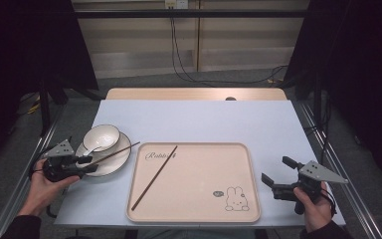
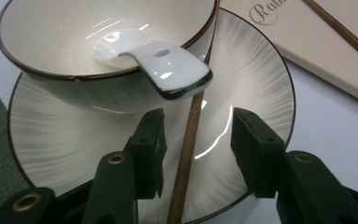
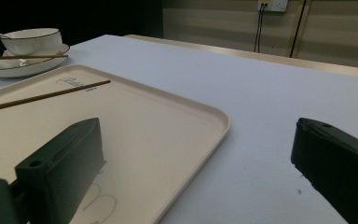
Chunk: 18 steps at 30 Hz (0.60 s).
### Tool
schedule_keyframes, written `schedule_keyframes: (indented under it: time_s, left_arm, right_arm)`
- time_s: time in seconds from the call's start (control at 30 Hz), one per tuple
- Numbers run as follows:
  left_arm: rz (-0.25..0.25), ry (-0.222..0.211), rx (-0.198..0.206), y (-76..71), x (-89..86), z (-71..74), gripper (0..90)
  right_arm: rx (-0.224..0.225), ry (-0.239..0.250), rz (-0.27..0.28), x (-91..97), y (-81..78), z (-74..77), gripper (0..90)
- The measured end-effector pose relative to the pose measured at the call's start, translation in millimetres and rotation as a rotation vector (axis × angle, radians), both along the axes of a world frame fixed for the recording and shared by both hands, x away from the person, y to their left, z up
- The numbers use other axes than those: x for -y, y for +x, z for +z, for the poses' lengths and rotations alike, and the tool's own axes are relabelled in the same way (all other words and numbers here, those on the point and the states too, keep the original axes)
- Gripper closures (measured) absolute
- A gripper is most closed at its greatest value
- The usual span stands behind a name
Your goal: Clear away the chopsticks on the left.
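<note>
A white bowl (image 1: 102,137) with a white spoon (image 1: 90,149) in it stands on a ribbed plate (image 1: 114,162) at the table's left. A brown chopstick (image 1: 119,151) lies across the plate's rim, pointing toward the tray. My left gripper (image 1: 90,164) reaches over the plate's near edge. In the left gripper view its jaws (image 2: 198,126) straddle that chopstick (image 2: 189,140) below the spoon handle (image 2: 168,70), with gaps on both sides, so it is open. A second chopstick (image 1: 155,177) lies slantwise on the beige tray (image 1: 194,211). My right gripper (image 1: 273,172) hovers open beside the tray's right edge, holding nothing.
The tray (image 3: 168,140) bears a rabbit drawing (image 1: 236,198) near its front right corner. Light blue table surface (image 1: 204,119) stretches behind the tray. Metal frame rails run along both table sides, and cables hang down the back wall.
</note>
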<state>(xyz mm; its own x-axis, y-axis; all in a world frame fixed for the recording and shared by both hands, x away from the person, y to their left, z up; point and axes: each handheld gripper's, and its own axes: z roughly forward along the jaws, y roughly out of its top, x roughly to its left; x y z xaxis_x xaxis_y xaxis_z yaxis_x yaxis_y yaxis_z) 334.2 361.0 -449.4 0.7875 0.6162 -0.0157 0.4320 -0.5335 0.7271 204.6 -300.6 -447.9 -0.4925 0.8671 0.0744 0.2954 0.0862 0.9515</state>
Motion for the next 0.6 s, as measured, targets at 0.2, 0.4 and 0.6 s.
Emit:
schedule_keyframes:
  time_s: [0.2, 0.4, 0.6]
  left_arm:
    - [0.000, 0.001, -0.015, 2.0, 4.7, -2.1, 61.8]
    - [-0.015, 0.013, -0.018, 2.6, 6.8, -2.6, 67.8]
    - [-0.032, 0.011, -0.034, 1.9, 8.6, -3.9, 75.0]
  right_arm:
    - [-0.004, -0.001, 0.001, 0.1, 0.0, 0.0, 2.0]
    - [-0.003, -0.002, -0.002, 0.0, 0.2, -0.2, 2.0]
    - [-0.003, -0.002, -0.002, 0.0, 0.3, -0.2, 2.0]
